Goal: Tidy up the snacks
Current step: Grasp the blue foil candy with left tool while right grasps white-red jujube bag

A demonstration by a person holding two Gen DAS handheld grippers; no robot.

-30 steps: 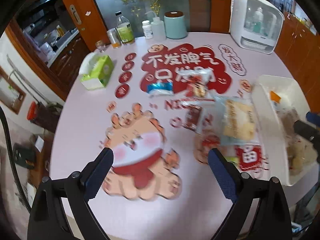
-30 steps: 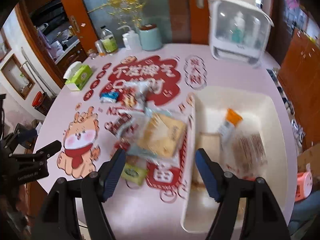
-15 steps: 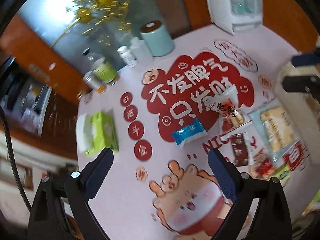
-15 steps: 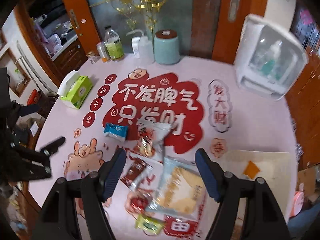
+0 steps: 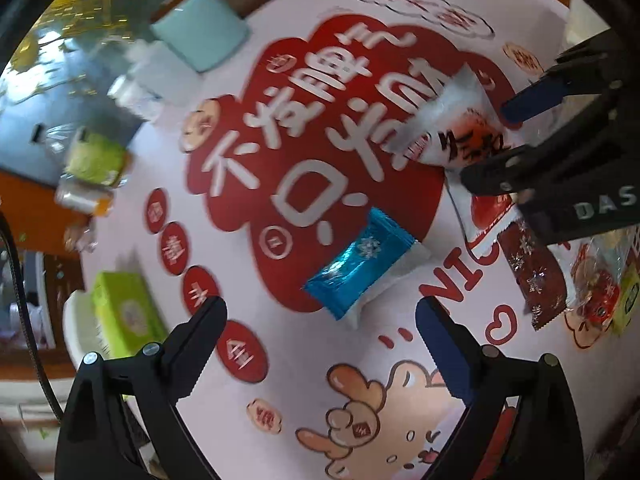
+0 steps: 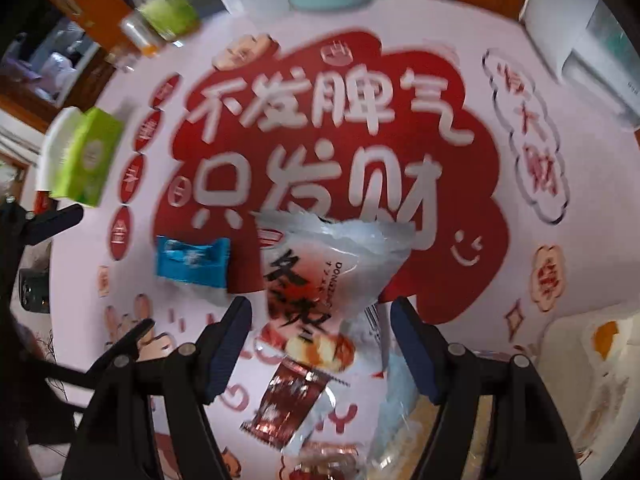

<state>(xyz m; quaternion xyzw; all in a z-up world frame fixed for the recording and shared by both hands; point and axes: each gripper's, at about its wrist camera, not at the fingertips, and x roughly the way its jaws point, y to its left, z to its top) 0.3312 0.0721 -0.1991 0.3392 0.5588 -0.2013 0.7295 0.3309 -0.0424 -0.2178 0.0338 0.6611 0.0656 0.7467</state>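
Observation:
A blue foil snack packet (image 5: pixel 360 264) lies on the pink printed tablecloth (image 5: pixel 304 376), just ahead of my left gripper (image 5: pixel 320 320), which is open and low over the cloth with nothing between its fingers. To its right lies a white snack bag with red print (image 6: pixel 320 272). My right gripper (image 6: pixel 320 332) is open and straddles the bag's lower half without pressing on it. In the left wrist view the right gripper (image 5: pixel 486 144) hangs over that bag (image 5: pixel 452 128). A dark red packet (image 6: pixel 288 404) lies just below the bag.
A white tray (image 6: pixel 568 344) holding snacks sits at the right edge. More small packets (image 5: pixel 596 292) lie right of the dark red one. A green tissue box (image 6: pixel 88 156) stands at the left. A teal canister (image 5: pixel 200 32) and bottles (image 6: pixel 168 8) line the far edge, beside a white appliance (image 6: pixel 580 32).
Both grippers have come down close to the table. The left rolled and swung from the cartoon figure to the blue packet. The right moved from beside the tray to over the white bag.

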